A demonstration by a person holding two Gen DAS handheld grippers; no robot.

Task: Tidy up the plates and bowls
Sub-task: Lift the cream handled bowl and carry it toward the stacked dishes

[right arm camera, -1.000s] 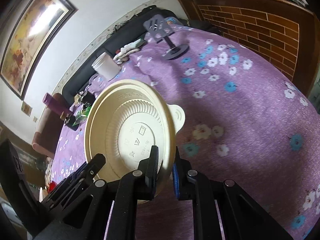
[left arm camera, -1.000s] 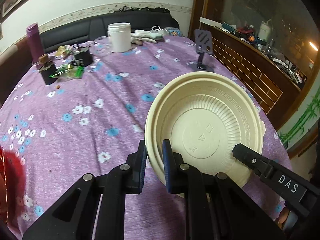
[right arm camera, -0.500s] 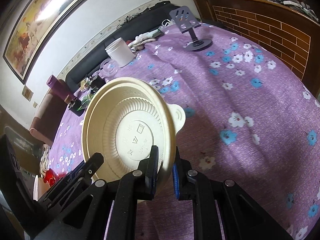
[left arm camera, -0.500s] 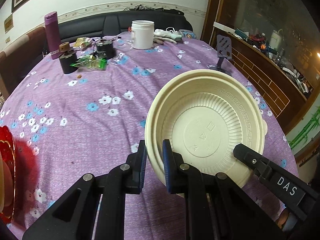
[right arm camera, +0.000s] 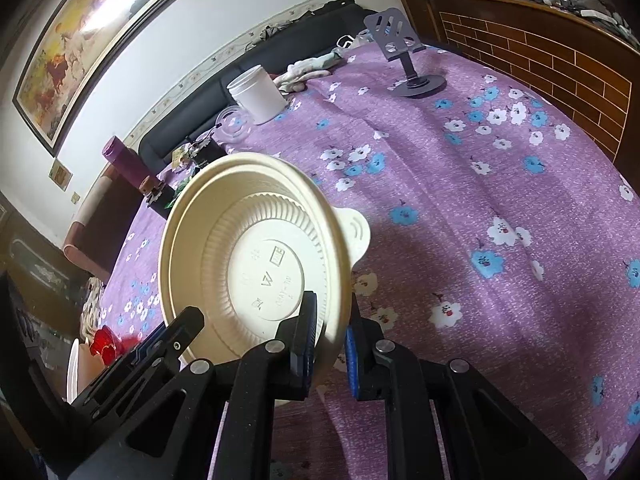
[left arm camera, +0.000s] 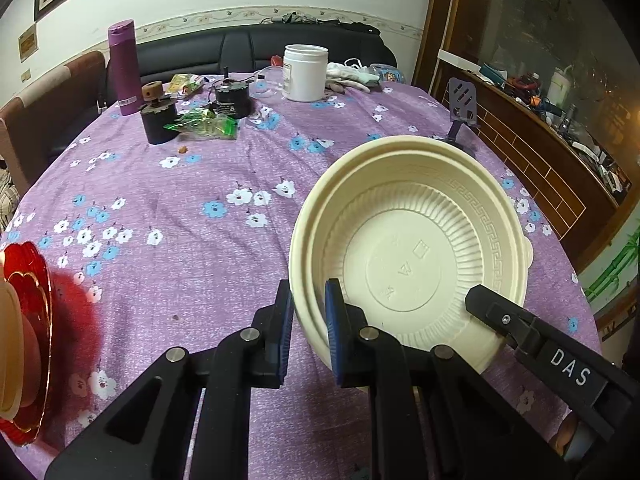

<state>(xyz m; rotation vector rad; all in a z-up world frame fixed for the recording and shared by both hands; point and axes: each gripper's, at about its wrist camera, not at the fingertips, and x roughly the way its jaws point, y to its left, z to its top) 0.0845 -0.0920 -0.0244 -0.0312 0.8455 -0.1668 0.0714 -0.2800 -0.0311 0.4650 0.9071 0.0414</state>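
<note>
A cream plastic bowl (left arm camera: 412,248) with a ribbed wall and a small tab handle is held above the purple flowered tablecloth. My left gripper (left arm camera: 308,320) is shut on its left rim. My right gripper (right arm camera: 330,332) is shut on the opposite rim of the bowl (right arm camera: 256,248), and one of its fingers (left arm camera: 500,312) shows in the left wrist view. A red glass plate (left arm camera: 28,320) lies at the table's left edge with a cream dish (left arm camera: 10,352) on it; both also show in the right wrist view (right arm camera: 102,342).
At the far end stand a purple flask (left arm camera: 124,68), a white jar (left arm camera: 306,72), two dark pots (left arm camera: 158,120), a green packet (left arm camera: 204,124) and gloves (left arm camera: 352,76). A phone stand (right arm camera: 408,60) sits near the right edge by a brick-faced counter (right arm camera: 540,48).
Both grippers have carried the bowl together to the left across the table. The red plate has come further into the left wrist view.
</note>
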